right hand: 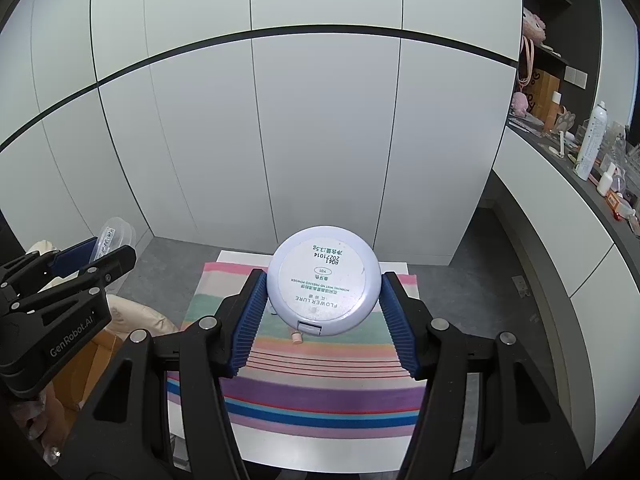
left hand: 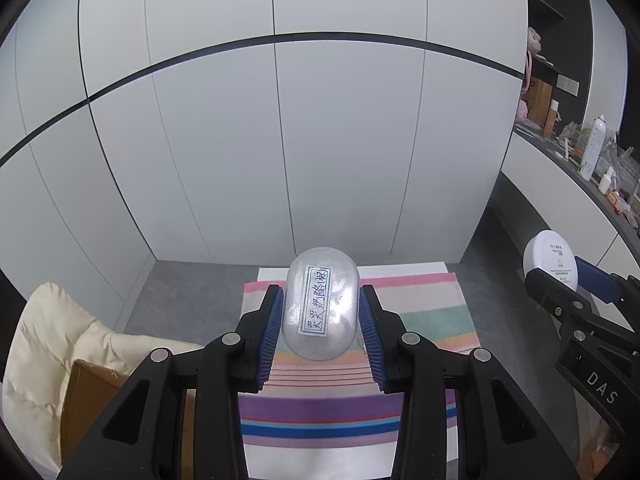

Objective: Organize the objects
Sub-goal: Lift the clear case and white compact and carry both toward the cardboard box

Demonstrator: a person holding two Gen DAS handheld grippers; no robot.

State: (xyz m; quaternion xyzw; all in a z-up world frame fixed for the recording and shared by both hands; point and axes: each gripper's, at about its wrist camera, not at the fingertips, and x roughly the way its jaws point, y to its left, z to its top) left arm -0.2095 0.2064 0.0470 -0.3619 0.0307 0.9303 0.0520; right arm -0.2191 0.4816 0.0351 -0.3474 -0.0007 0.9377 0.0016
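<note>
Left claw (left hand: pixel 320 316) pinches clear labelled capsule (left hand: pixel 320 304), held above striped cloth (left hand: pixel 432 308) on counter. Right claw (right hand: pixel 322 300) pinches round white compact (right hand: pixel 323 286), label up, over same cloth.

White panelled wardrobe wall (left hand: pixel 280 140) with one dark horizontal seam; grey floor (left hand: pixel 192 292); cluttered dark-topped counter (right hand: pixel 592 196) along the right.

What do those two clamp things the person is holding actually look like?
Both are matte black plastic with silver round rivets and ribbed blue pads lining the fingers. The left gripper bears white "GenRobot.AI" lettering; the right gripper reads "DAS". No cables show.
</note>
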